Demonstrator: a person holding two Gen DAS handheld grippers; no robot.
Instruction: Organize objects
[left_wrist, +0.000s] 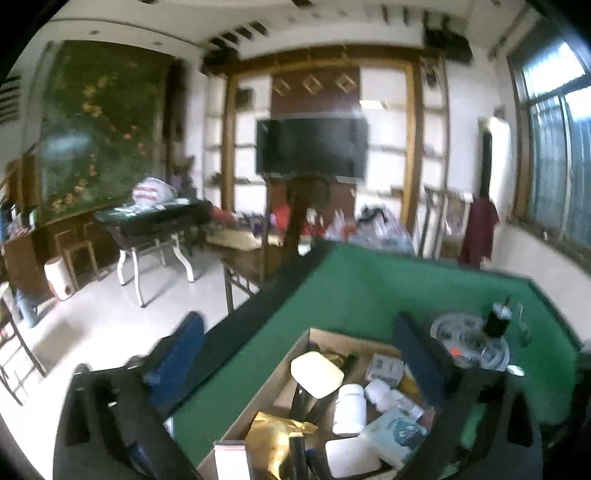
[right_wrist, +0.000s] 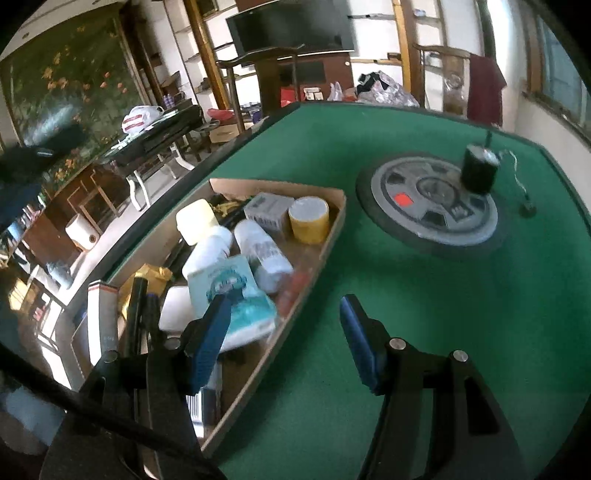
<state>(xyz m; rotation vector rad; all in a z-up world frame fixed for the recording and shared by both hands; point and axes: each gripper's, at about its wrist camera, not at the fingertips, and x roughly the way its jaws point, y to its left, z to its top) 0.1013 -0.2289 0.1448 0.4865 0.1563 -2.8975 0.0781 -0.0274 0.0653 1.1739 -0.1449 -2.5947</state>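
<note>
Box (right_wrist: 325, 254) items: light, rigid, slick bottles (right_wrist: 207, 254); grab mid-body, 10 o'clock. Left gripper (left_wrist: 295, 369) wide open, right gripper (right_wrist: 284, 332) half open, both empty.

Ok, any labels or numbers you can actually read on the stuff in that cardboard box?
No text is readable.
White bottle's label: print blurred.
Grey carton's barcode: digits too small.
Teal-and-white packet's round emblem: lettering smeared.
Barcode by the cardboard box's near end: bars only.
</note>
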